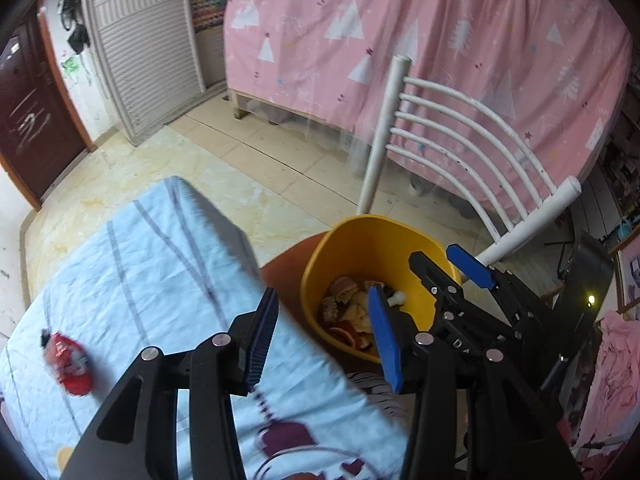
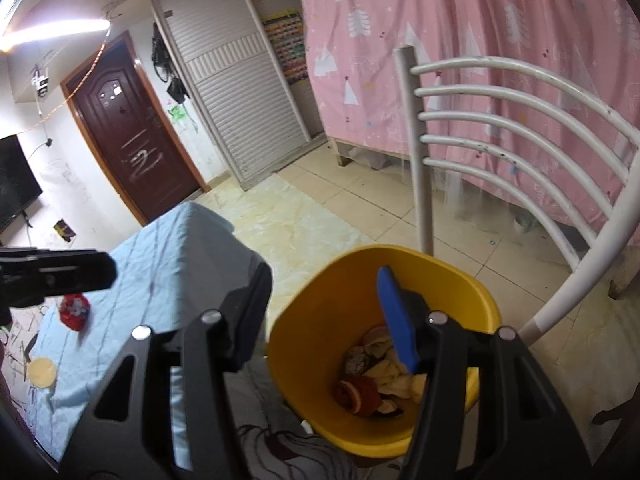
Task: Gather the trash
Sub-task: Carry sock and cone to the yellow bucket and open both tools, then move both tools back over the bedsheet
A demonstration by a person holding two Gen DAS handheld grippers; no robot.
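From the left wrist camera, the left gripper (image 1: 326,340) hangs over the right edge of a table draped in a pale blue striped cloth (image 1: 140,264), its blue-padded jaws apart with nothing between them: one finger is over the cloth, the other over the rim of a yellow bin (image 1: 340,248). The bin stands just beside the table on the seat of a white chair (image 1: 472,132) and holds a heap of trash (image 1: 348,316), among it peels and crumpled scraps. The right gripper (image 1: 440,268) reaches in from the right above the bin's far rim, its jaws also apart and empty. A red wrapper (image 1: 70,364) lies on the cloth near the table's left edge, well apart from both grippers. A pink curtain (image 1: 440,40) printed with white trees fills the background. From the right wrist camera, the right gripper (image 2: 328,316) is poised over the yellow bin (image 2: 320,300), jaws apart, with nothing held; its blue pad overlaps the view of the trash (image 2: 376,384) at the bottom. The left gripper (image 2: 60,276) shows only partly at the left edge, above the cloth (image 2: 168,248). The red wrapper (image 2: 74,310) sits on the cloth below it, and a round pale lid (image 2: 40,372) lies nearer the table's left edge. A dark brown door (image 2: 128,128) stands in the far wall.
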